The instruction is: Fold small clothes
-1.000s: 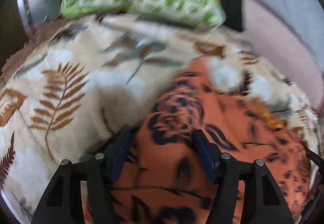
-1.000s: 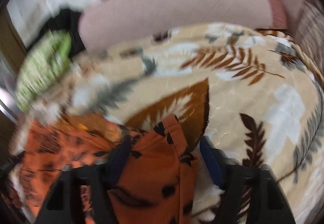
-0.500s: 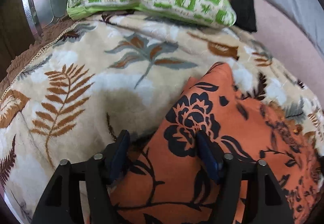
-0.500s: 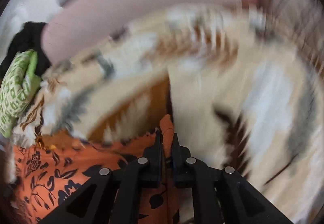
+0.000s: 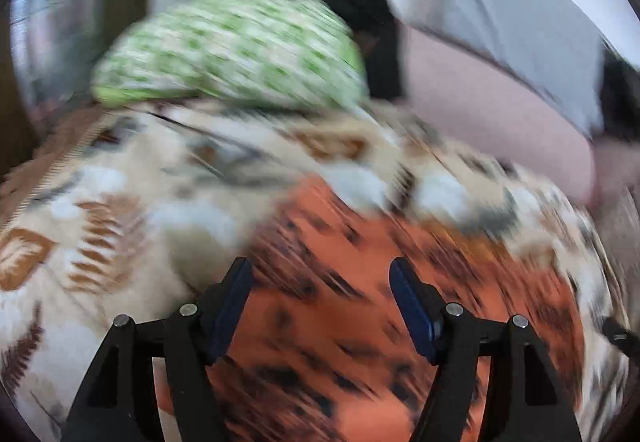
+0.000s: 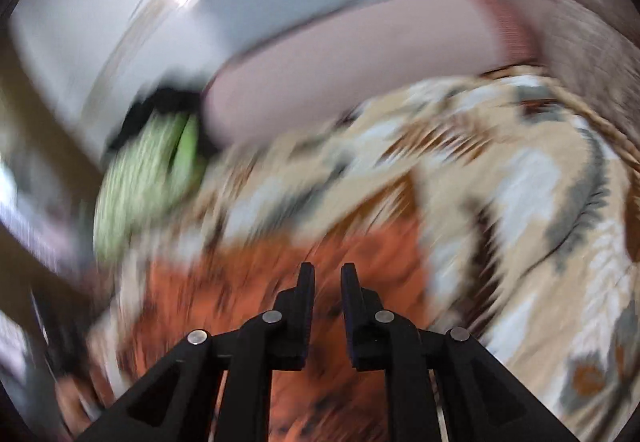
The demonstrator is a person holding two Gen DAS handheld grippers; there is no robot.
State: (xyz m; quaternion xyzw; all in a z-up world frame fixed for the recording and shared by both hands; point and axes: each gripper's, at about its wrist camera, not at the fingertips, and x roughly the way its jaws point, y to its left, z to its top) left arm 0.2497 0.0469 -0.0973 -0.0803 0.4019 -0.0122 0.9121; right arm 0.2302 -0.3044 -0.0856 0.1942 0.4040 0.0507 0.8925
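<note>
While blurred, orange garment beneath spread fingers, untouched

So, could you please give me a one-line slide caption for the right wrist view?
Right gripper, jaws slightly apart and just opening with nothing between them, above the orange floral garment on a leaf-print blanket.

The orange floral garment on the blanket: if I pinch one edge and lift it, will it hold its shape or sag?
Probably sag. The orange floral garment lies draped flat over the soft leaf-print blanket like thin cloth, so expect it to hang limp. It looks light, so a small pinch should carry it. Pushing would likely bunch it on the plush surface.
</note>
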